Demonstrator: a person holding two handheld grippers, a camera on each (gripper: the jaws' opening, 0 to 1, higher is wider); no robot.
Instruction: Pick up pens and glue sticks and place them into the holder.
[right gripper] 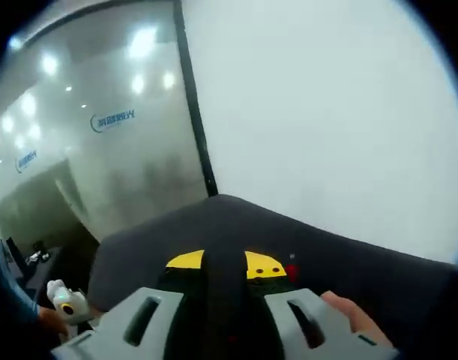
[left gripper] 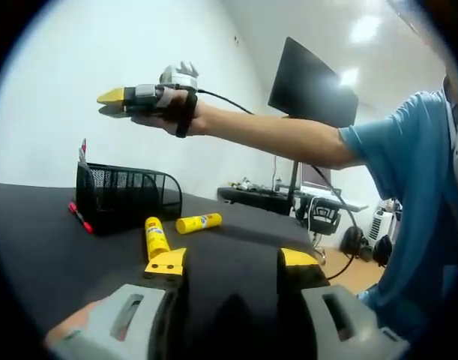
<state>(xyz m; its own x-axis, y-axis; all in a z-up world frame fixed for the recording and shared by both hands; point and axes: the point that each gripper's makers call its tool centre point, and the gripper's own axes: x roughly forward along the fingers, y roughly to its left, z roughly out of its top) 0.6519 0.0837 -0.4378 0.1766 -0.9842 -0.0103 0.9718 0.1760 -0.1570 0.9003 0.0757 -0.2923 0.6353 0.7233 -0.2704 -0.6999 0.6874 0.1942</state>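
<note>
Two yellow glue sticks lie on the black table [left gripper: 34,247]: one glue stick [left gripper: 155,236] sits just ahead of my left jaw, the other glue stick [left gripper: 199,223] lies a little farther back. A black mesh holder [left gripper: 127,196] stands at the left with a red-tipped pen [left gripper: 82,152] sticking out of it. A red pen [left gripper: 80,217] lies on the table against the holder's left side. My left gripper [left gripper: 232,260] is open low over the table, holding nothing. A person's arm holds the right gripper [left gripper: 135,97] high above the holder. In its own view the right gripper [right gripper: 225,264] shows a narrow gap between its yellow tips.
A person in a blue shirt [left gripper: 416,187] stands at the right, arm stretched across the view. A dark monitor [left gripper: 311,86] and a cluttered desk [left gripper: 273,196] are behind the table. A white wall [right gripper: 326,112] and a glass partition [right gripper: 101,135] lie beyond the table's far edge [right gripper: 236,202].
</note>
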